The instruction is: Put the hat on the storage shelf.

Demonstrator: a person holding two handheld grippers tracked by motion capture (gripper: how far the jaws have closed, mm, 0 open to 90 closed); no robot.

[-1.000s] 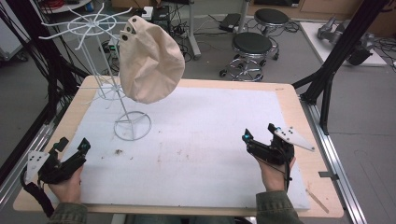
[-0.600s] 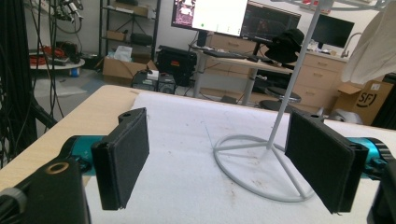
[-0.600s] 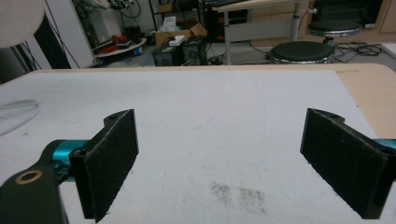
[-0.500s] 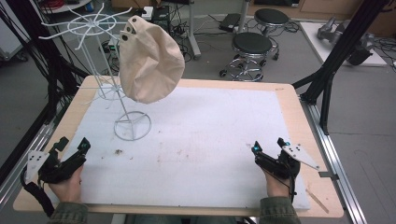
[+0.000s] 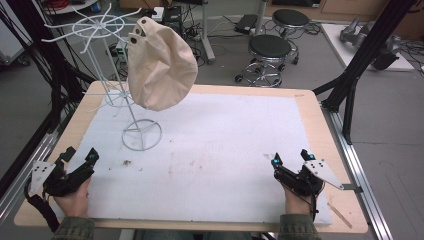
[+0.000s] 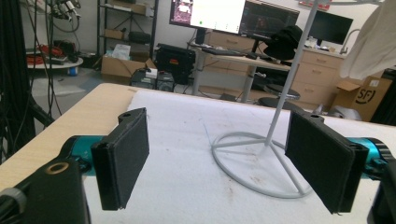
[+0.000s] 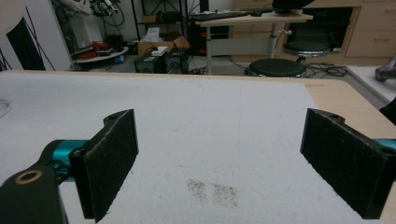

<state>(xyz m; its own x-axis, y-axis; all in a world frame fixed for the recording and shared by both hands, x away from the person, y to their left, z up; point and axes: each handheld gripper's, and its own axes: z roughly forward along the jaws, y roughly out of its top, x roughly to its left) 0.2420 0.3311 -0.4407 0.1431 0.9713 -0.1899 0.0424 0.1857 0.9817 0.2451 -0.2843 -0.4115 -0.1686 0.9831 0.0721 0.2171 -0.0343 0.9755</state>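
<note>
- Your left hand-held gripper (image 5: 79,156) rests at the near left corner of the wooden bench (image 5: 310,102), its jaws spread wide with nothing between them.
- Your right hand-held gripper (image 5: 290,158) sits near the right edge on the white foam mat (image 5: 220,145), jaws also wide apart and empty.
- The cream fabric cap (image 5: 159,65) hangs on the white wire rack (image 5: 135,115) at the far left, well apart from both grippers.
- The rack's round base (image 6: 254,161) stands just ahead of your left jaws.
</note>
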